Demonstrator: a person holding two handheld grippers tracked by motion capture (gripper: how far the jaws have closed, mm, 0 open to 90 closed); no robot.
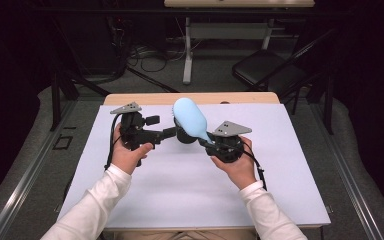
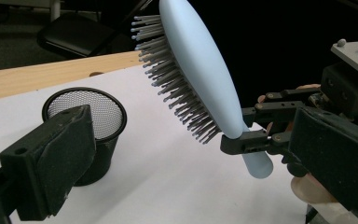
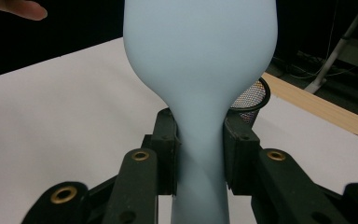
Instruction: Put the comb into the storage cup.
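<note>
The right gripper point(image 3: 200, 154) clamps the handle of a pale blue plastic hairbrush point(image 1: 190, 119), bristles toward the left gripper point(image 2: 191, 154), whose jaws stand apart beside a black mesh cup point(image 2: 89, 123).

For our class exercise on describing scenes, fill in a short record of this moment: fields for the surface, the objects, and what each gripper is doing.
surface: white table top with a wooden strip along its far edge
objects: light blue hairbrush; black mesh cup
hairbrush: held off the table, bristles facing the left gripper
mesh cup: upright on the table, below the brush head
right gripper: jaws shut on the hairbrush handle
left gripper: jaws open, holding nothing, one beside the cup
</note>
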